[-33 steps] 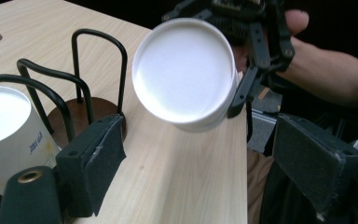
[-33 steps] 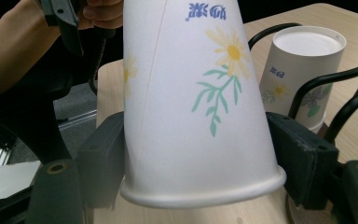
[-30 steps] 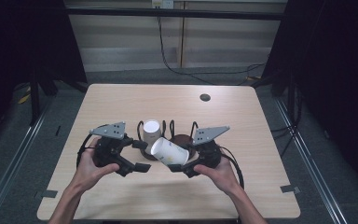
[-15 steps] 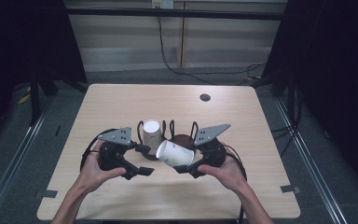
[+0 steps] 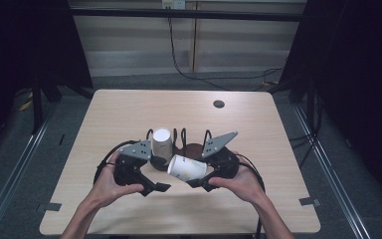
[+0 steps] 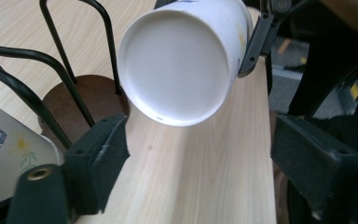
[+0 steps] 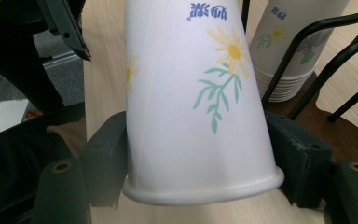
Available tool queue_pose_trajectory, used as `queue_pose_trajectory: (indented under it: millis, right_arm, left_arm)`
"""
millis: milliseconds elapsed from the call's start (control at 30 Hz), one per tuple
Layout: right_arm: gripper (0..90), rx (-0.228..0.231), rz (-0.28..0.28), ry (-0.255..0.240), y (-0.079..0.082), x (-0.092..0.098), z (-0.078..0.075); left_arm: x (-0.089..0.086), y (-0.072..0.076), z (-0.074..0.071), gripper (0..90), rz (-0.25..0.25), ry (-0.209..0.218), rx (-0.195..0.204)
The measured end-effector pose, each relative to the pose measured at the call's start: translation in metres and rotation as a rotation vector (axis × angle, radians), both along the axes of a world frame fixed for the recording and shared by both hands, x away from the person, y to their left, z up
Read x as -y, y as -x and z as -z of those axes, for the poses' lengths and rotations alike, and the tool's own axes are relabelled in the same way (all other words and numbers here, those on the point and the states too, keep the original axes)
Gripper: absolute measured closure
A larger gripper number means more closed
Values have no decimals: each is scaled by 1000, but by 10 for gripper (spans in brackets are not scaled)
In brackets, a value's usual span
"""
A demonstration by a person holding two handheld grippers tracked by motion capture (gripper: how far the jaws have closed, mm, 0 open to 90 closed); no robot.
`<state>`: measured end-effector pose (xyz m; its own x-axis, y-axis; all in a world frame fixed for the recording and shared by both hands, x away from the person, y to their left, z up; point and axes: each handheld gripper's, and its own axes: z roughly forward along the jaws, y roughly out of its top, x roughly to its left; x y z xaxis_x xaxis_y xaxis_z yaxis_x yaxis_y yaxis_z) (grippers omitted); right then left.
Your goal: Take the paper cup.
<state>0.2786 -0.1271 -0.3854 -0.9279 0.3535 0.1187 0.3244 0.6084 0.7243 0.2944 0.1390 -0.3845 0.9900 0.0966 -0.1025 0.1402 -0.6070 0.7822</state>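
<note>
While right tongs (image 7: 196, 154) clamp paper cup (image 7: 193, 93) | left tongs (image 6: 200, 154) gape wide, empty

The light comes from above and falls on the table (image 5: 129, 114), which looks bright and even. All around the table the room is very dark, nearly black at the left and right sides. The hands cast only soft, faint shadows on the wood. The high view is a little grainy and soft, so small things are hard to see.

In the left gripper view, the white cup bottom (image 6: 177, 65) is bright but not glaring, and its near edge is sharp. The black pads (image 6: 100, 158) close to the camera look blurry.

In the right gripper view, the cup's flower print (image 7: 223, 70) is clear.
</note>
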Motion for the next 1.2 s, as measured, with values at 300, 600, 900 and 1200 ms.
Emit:
queue_pose_trajectory:
  millis: [300, 600, 900, 1200]
  right_arm:
    - [282, -32, -46, 89, -3, -9, 2]
    - [282, -59, -102, 190, -2, -19, 9]
    - [285, -86, -122, 229, -1, -23, 18]
    - [295, -116, -166, 262, -2, -31, 26]
  left_arm:
    - [-3, -1, 1, 197, -11, -29, -8]
    - [4, -1, 12, 206, 14, -109, -25]
    - [9, 2, 20, 234, 12, -150, -44]
    - [17, 3, 25, 262, 61, -198, -44]
